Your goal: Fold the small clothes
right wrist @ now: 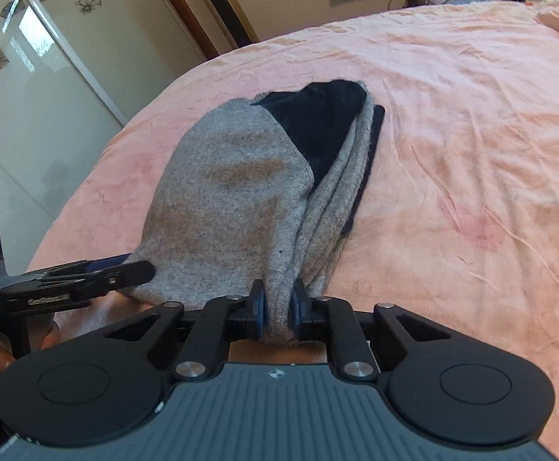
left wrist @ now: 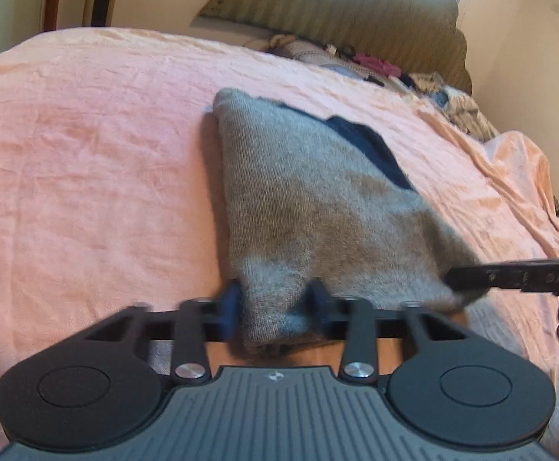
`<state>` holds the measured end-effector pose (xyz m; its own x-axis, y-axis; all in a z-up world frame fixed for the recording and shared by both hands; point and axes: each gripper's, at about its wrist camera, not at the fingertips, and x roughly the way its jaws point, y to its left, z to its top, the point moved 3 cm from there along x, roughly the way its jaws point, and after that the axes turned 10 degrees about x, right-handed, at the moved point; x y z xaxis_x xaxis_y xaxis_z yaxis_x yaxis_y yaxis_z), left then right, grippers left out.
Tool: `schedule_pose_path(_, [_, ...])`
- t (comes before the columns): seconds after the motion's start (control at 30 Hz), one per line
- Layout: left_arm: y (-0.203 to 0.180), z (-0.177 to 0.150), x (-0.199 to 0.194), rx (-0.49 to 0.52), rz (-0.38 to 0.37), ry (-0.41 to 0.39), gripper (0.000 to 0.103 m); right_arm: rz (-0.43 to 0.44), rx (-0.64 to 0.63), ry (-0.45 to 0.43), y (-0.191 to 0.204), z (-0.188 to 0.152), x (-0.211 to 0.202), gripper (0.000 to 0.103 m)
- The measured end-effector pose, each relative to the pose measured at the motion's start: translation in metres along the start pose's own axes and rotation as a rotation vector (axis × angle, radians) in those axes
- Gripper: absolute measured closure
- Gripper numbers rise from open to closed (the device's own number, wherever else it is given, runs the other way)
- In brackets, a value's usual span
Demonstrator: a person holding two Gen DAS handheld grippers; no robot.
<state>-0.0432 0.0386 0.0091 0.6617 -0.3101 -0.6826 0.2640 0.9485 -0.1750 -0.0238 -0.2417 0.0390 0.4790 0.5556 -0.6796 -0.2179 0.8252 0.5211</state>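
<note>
Both tongs are pinching the near hem of the grey garment [left wrist: 317,207]: the left gripper [left wrist: 275,307] at lower centre, the right gripper [right wrist: 278,307] narrowly clamped. The garment is lying on the pink bedsheet [left wrist: 87,134], its long axis stretching away toward the frame's top.

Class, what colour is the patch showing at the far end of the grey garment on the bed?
Dark navy patch, clearest in the right wrist view.

Left gripper [left wrist: 275,307], lower centre of its own view: jaws closed on a bunched grey garment [left wrist: 317,199] edge. Right gripper [right wrist: 278,307], lower centre of its view: jaws clamped narrowly on the same garment. Both point downward.
</note>
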Motion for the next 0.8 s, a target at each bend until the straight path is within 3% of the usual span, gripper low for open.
schedule_pose_path(0.1, [0.0,0.001,0.0,0.029,0.004,0.01,0.069,-0.049,-0.017,0.043,-0.01,-0.006,0.008,0.087])
schedule_pose_path(0.17, [0.003,0.003,-0.002,0.027,0.002,0.022,0.069,-0.019,0.002,0.04,-0.013,-0.007,0.004,0.085])
schedule_pose_path(0.23, [0.01,0.009,-0.009,-0.008,-0.047,0.026,0.069,0.016,0.009,0.034,-0.012,-0.001,-0.005,0.059])
schedule_pose_path(0.27, [0.015,0.014,-0.013,-0.035,-0.079,0.017,0.065,0.032,0.014,0.001,-0.012,0.005,-0.011,0.024])
schedule_pose_path(0.3, [0.021,0.02,-0.017,-0.071,-0.108,-0.005,0.055,0.048,0.024,-0.052,-0.014,0.013,-0.018,0.0])
schedule_pose_path(0.33, [0.028,0.026,-0.02,-0.114,-0.126,-0.033,0.045,0.065,0.042,-0.091,-0.016,0.023,-0.022,0.0])
schedule_pose_path(0.37, [0.036,0.032,-0.021,-0.161,-0.132,-0.063,0.023,0.086,0.074,-0.108,-0.022,0.036,-0.024,0.003])
schedule_pose_path(0.4, [0.043,0.039,-0.02,-0.209,-0.127,-0.093,0.014,0.104,0.112,-0.121,-0.028,0.047,-0.022,0.005])
schedule_pose_path(0.47, [0.056,0.052,-0.006,-0.275,-0.149,-0.111,0.014,0.127,0.22,-0.132,-0.046,0.073,-0.008,0.006])
schedule_pose_path(0.6, [0.075,0.065,0.044,-0.431,-0.19,-0.016,0.014,0.151,0.38,-0.094,-0.067,0.109,0.04,0.015])
schedule_pose_path(0.73, [0.074,0.087,0.074,-0.411,-0.173,-0.006,0.016,0.123,0.391,-0.029,-0.06,0.124,0.091,0.018])
schedule_pose_path(0.77, [0.074,0.092,0.079,-0.409,-0.175,0.001,0.022,0.12,0.374,-0.036,-0.056,0.124,0.098,0.031])
schedule_pose_path(0.8, [0.072,0.098,0.084,-0.39,-0.171,0.009,0.065,0.102,0.346,-0.028,-0.051,0.125,0.104,0.067])
